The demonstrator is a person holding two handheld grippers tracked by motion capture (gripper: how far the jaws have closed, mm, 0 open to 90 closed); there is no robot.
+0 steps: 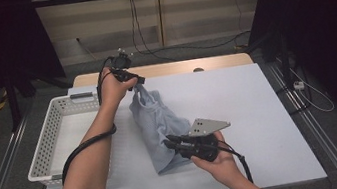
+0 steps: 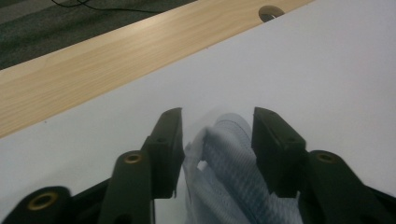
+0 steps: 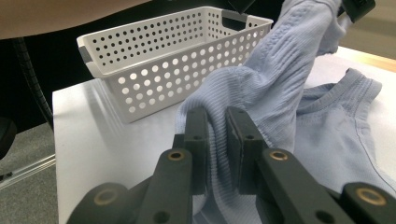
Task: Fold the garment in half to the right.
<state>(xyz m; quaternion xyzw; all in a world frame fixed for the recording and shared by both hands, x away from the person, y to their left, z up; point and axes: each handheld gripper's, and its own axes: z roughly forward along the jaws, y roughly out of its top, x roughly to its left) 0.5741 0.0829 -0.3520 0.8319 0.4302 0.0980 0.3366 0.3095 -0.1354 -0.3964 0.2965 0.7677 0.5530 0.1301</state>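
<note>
White perforated basket (image 1: 56,136) at the table's (image 1: 260,111) left edge; black cables (image 1: 149,47) lie on the floor beyond.

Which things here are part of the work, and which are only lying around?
In the job: shirt, left gripper, right gripper, basket.
Lying about: cables on the floor, table hole.

light: dim, even overhead; shadows: soft; surroundings: dark; focus: near jaws blurred
</note>
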